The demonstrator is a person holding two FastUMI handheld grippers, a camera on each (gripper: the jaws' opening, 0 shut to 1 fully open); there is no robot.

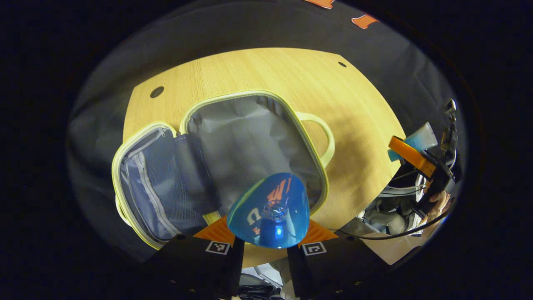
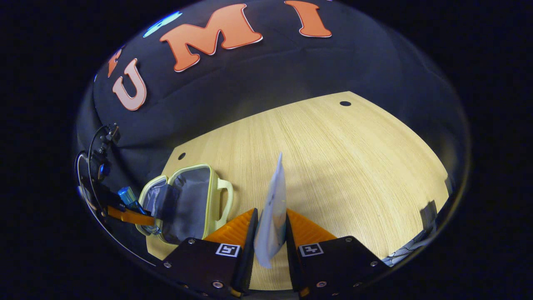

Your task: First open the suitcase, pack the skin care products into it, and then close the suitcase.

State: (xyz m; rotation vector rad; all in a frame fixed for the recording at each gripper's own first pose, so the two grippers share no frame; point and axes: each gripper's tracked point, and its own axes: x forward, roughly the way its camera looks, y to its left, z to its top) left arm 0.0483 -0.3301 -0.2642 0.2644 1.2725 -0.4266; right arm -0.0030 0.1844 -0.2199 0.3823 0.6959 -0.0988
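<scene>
Right now my left gripper (image 1: 266, 246) clamps a slick, rigid blue bottle (image 1: 269, 210) above the open suitcase (image 1: 250, 141), while my right gripper (image 2: 270, 246) pinches a light, floppy sachet (image 2: 272, 212) at its lower edge.

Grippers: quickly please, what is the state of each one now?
Left gripper: closed on the blue bottle, above the open suitcase.
Right gripper: closed on the pale tube, over the table.

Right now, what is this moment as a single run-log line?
suitcase: open on table | left gripper: shut on blue bottle, above suitcase | right gripper: shut on white tube
</scene>
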